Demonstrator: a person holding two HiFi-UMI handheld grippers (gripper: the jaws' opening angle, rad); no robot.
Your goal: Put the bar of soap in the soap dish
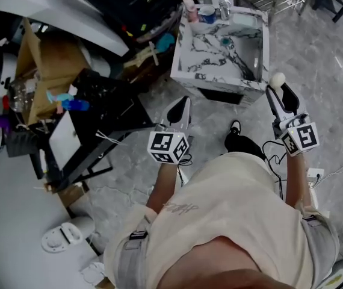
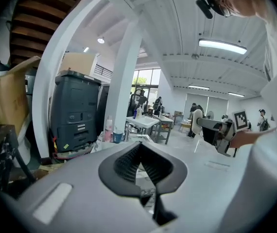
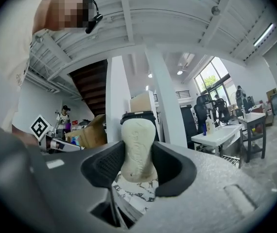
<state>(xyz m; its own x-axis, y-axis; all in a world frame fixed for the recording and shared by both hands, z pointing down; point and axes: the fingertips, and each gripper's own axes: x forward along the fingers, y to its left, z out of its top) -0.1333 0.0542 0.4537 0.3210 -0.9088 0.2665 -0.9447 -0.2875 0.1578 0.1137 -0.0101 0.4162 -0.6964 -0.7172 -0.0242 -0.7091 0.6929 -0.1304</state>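
Note:
The cream bar of soap (image 3: 136, 140) stands upright between the pads of my right gripper (image 3: 137, 153), which is shut on it. In the head view it is a pale knob (image 1: 277, 79) at the tip of the right gripper (image 1: 279, 92), just off the near right corner of the marble sink (image 1: 194, 71). My left gripper (image 1: 182, 108) hovers before the sink's near left corner, jaws shut and empty, tips meeting (image 2: 139, 152). On the sink's back rim stand a pink bottle (image 1: 188, 5) and a blue cup (image 1: 207, 12). I cannot pick out a soap dish for certain.
A black cart (image 1: 99, 110) with a cardboard box (image 1: 45, 62) and a blue spray bottle (image 1: 69, 103) stands to the left. A white pillar (image 2: 121, 76) and a dark bin (image 2: 75, 110) lie ahead on the left. Cables and a power strip (image 1: 313, 174) lie on the floor at the right.

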